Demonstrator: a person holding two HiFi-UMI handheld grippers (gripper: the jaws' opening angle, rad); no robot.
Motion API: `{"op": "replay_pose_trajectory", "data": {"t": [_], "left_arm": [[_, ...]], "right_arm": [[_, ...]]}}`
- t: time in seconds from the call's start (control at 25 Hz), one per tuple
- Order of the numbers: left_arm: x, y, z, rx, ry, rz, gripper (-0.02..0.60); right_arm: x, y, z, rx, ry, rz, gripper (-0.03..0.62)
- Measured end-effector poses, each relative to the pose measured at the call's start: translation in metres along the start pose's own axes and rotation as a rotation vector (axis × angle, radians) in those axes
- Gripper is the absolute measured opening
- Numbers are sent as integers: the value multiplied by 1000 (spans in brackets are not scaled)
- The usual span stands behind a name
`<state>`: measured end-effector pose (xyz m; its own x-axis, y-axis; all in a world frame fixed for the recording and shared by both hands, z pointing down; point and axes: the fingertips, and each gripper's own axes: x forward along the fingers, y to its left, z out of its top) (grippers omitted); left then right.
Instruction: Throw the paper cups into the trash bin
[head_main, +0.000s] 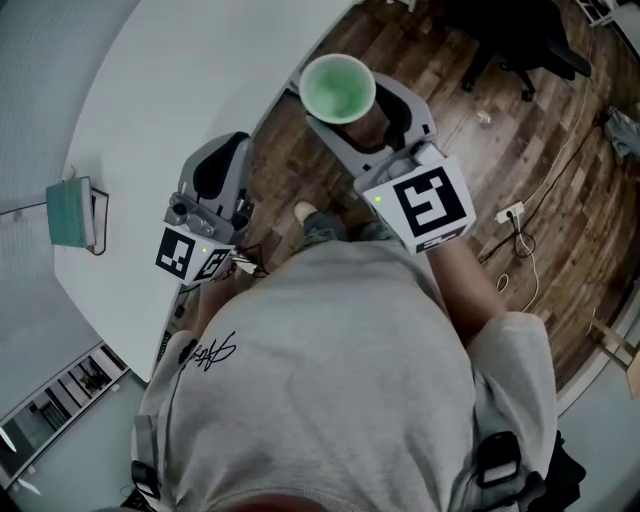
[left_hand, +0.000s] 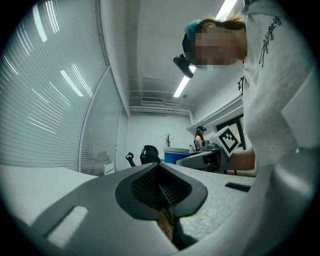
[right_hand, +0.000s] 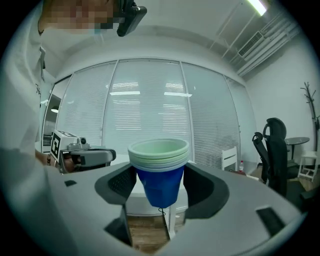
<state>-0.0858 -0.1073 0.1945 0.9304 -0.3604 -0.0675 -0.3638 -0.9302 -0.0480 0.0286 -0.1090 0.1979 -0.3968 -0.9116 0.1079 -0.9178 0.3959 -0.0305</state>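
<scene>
Near the chest, the left gripper (head_main: 222, 160) is clenched on nothing, over the table (head_main: 140, 90) edge. To its right, the right gripper (head_main: 350, 115) grips upright cups (head_main: 338, 88) above open floor (head_main: 520, 150). Its own view shows a blue stack (right_hand: 159, 167); the head view shows only the green inside.

White table (head_main: 150, 90), teal box (head_main: 70, 212) at its edge, wooden floor (head_main: 520, 150), white power strip (head_main: 510, 213) lying on it

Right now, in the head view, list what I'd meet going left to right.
Teal box → left tool → stack of paper cups → white power strip on the floor.
</scene>
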Motion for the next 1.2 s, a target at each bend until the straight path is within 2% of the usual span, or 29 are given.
{"op": "replay_pose_trajectory", "data": {"t": [0.56, 0.92, 1.04, 1.2], "left_arm": [[117, -85, -10, 1, -12, -213, 3], [171, -127, -13, 1, -59, -252, 3], [185, -140, -15, 18, -61, -268, 3], [201, -149, -20, 2, -61, -293, 3]], "right_arm": [[-104, -96, -15, 38, -29, -186, 287], [-164, -138, -27, 42, -40, -234, 287], [-180, -151, -34, 48, -30, -255, 287], [-195, -164, -41, 57, -22, -285, 287]]}}
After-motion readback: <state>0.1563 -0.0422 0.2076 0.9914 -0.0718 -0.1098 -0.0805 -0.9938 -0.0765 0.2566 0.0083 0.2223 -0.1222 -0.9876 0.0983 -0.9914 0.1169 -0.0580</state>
